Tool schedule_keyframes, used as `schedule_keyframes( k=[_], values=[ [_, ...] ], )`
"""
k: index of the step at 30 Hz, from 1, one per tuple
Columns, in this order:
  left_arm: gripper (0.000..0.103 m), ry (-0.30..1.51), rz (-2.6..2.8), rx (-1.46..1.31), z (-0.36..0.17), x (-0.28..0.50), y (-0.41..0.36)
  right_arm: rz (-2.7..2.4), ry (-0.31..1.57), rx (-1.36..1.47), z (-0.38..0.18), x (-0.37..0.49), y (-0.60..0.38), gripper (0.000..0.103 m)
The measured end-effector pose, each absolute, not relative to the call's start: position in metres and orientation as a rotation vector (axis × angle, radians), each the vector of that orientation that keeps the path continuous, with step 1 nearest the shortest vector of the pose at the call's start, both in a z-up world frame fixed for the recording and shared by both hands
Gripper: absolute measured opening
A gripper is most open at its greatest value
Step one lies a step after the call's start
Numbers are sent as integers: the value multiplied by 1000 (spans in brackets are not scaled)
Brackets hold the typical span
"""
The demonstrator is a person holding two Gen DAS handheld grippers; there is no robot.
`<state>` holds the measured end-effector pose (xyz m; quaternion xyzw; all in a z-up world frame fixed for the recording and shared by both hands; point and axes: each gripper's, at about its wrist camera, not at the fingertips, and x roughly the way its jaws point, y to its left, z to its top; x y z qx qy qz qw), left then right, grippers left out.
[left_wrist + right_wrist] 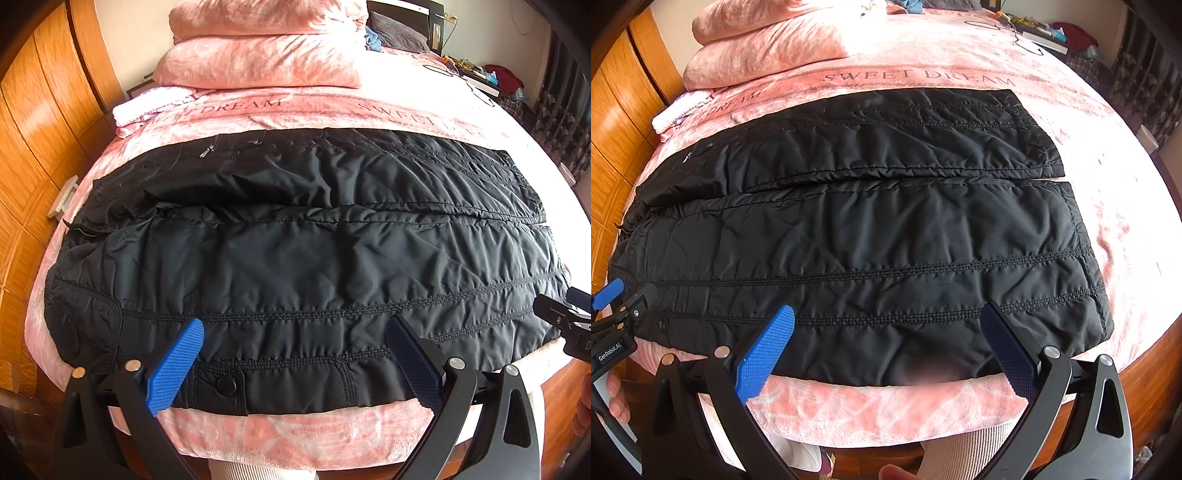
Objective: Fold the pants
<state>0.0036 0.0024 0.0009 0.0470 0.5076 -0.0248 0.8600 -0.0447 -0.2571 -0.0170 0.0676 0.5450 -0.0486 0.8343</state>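
Black quilted pants (295, 240) lie spread flat across a pink bed (288, 432), waist to the left, both legs side by side running right. They also show in the right wrist view (871, 229), with the leg cuffs at the right. My left gripper (295, 328) is open and empty above the near edge of the pants, by a snap button (226, 384). My right gripper (888, 314) is open and empty above the near leg, toward the cuff end. The right gripper shows at the left view's right edge (565, 317); the left gripper shows at the right view's left edge (617, 299).
Folded pink blankets (266, 48) are stacked at the head of the bed. A small white-pink cloth (144, 107) lies at the far left. A wooden wardrobe (40, 122) stands left. Clutter and a dark curtain (561, 110) are at the right.
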Motion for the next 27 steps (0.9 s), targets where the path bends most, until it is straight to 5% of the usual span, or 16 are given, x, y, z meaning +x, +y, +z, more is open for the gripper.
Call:
schedule_keyframes(
  k=[27],
  values=[
    [99,1059,-44,109,3,5,0,-95,1144,127,-16,-42,-255,101]
  ],
)
